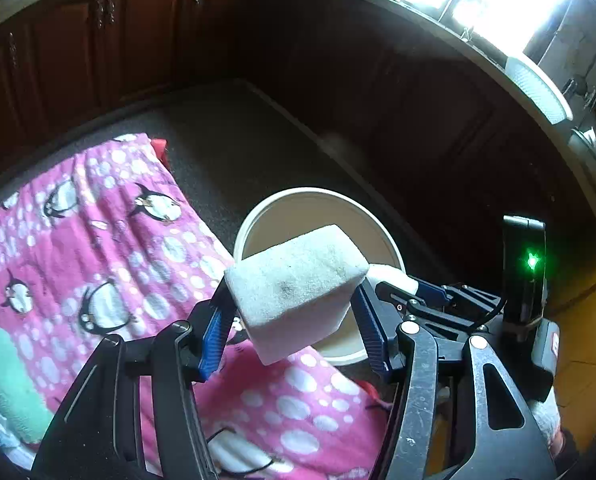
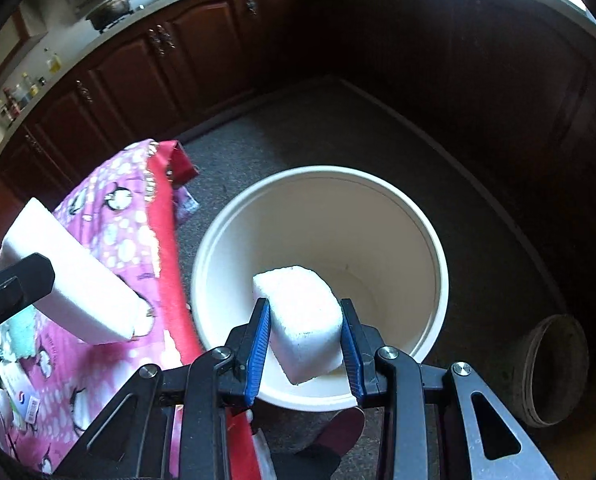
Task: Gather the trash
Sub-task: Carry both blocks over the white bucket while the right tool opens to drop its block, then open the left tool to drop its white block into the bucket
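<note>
My left gripper [image 1: 294,300] is shut on a white foam block [image 1: 298,288] and holds it over the pink blanket's edge, just left of the white bucket [image 1: 258,216]. The same block shows in the right wrist view [image 2: 70,280] at the left. My right gripper [image 2: 303,328] is shut on a smaller white foam piece [image 2: 301,320] and holds it above the open mouth of the white bucket [image 2: 433,248]. The bucket's inside looks bare. The right gripper also shows in the left wrist view [image 1: 429,292], at the bucket's right rim.
A pink penguin blanket [image 1: 98,240] covers a low table beside the bucket, with a mint cloth [image 1: 2,376] and small wrappers [image 2: 22,400] on it. Dark wooden cabinets [image 2: 138,64] ring the grey carpet. A dark empty tub [image 2: 553,368] stands at the right.
</note>
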### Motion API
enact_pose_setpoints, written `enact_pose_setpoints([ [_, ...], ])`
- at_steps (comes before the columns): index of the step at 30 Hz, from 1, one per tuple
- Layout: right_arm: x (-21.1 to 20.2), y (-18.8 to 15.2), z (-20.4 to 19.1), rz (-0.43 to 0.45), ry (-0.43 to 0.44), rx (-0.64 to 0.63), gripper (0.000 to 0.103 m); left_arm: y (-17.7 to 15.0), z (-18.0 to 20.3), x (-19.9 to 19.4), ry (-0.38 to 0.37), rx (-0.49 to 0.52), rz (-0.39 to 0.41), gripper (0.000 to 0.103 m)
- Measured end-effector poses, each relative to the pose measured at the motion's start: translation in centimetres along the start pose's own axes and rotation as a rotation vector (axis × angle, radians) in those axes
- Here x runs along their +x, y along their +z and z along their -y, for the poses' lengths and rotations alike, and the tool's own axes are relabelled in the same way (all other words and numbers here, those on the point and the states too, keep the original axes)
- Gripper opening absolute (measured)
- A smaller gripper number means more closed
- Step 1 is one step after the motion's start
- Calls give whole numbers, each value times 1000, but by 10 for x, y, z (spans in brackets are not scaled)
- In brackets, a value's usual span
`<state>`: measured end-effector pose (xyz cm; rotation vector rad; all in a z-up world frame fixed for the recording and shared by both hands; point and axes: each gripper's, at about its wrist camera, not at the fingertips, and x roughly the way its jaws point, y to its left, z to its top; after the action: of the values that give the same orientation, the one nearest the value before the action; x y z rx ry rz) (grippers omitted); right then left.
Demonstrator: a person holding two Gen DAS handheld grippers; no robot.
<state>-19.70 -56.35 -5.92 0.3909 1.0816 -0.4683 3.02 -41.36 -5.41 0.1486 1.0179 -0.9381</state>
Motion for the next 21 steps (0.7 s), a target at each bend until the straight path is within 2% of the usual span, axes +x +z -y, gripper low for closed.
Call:
enact_pose_setpoints([
  [3, 8, 0, 3, -13, -8, 7, 32, 2, 1, 14, 2, -7, -16, 57],
  [8, 12, 0, 6, -12, -26, 21, 44, 4, -3, 26, -15, -28, -29, 59],
  [10, 9, -1, 9, -9, -27, 29, 47, 3, -4, 26, -42, -42, -32, 62],
  [12, 6, -1, 12, 2, -22, 44, 54, 3, -9, 29, -85, -69, -45, 71],
  [13, 5, -2, 13, 4, -19, 47, 59, 2, -11, 30, -93, -77, -48, 73],
  [17, 3, -2, 12, 4, -14, 57, 60, -1, -14, 31, -92, -90, -55, 75],
  [21, 1, -3, 15, -2, -10, 76, 60, -5, -15, 26, -126, -98, -59, 80],
])
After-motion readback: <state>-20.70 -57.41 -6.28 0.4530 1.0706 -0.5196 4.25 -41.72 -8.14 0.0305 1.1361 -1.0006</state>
